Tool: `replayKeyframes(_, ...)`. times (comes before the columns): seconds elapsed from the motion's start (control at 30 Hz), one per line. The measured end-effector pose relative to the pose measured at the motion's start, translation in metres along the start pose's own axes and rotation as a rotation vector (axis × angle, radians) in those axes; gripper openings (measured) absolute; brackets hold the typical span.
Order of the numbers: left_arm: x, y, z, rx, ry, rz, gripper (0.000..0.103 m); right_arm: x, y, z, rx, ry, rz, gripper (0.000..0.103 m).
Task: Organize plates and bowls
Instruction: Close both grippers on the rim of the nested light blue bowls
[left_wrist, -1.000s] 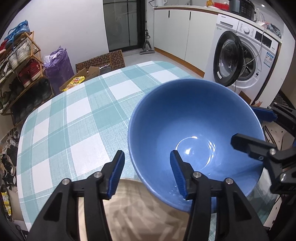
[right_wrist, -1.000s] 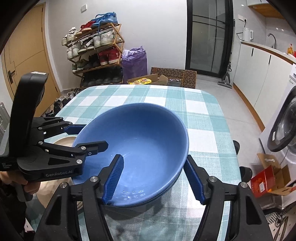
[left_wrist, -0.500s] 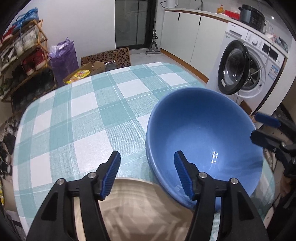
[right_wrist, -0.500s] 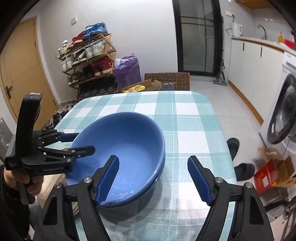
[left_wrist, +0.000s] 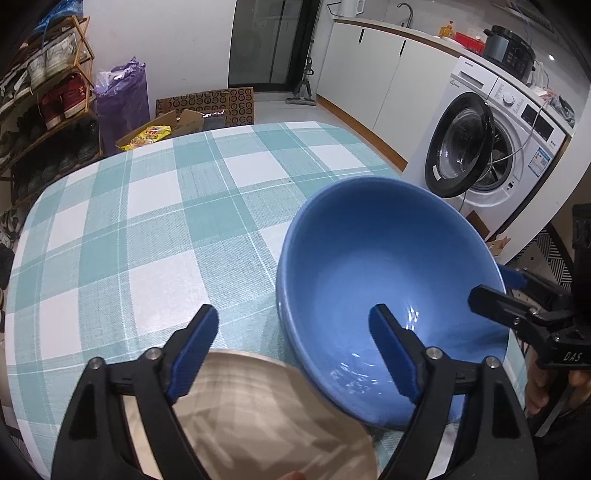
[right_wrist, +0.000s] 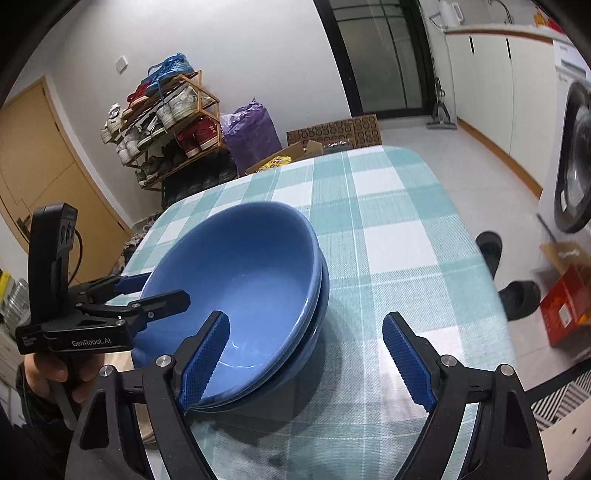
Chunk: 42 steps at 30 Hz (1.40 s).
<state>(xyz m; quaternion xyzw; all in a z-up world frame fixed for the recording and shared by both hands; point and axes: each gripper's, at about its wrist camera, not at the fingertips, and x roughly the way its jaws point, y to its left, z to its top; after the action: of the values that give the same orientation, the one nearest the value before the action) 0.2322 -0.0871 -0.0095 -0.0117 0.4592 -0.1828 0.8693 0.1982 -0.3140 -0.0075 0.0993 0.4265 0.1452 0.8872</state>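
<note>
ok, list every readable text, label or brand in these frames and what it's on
"GenRobot.AI": side of the left gripper, seen from the right wrist view.
"DAS": body of the right gripper, seen from the left wrist view; possibly part of a longer word.
Washing machine: brand mark, panel print and blue sticker too small to read.
Yellow snack packet in the cardboard box: print blurred.
Small label under "GenRobot.AI": illegible.

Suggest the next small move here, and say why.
Probably draw the left gripper back off the blue bowl. That bowl already sits nested in a second blue bowl on the table, both grippers are open, and one left finger hangs inside the rim. The beige plate beside the bowls looks like the next item.
</note>
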Motion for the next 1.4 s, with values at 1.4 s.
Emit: replayKeyframes(1.4,0.011,-0.025,0.003,0.016,0.046,-0.072,0.073,0.012,0.005,-0.007,0.008,0.016,0.085,0.089)
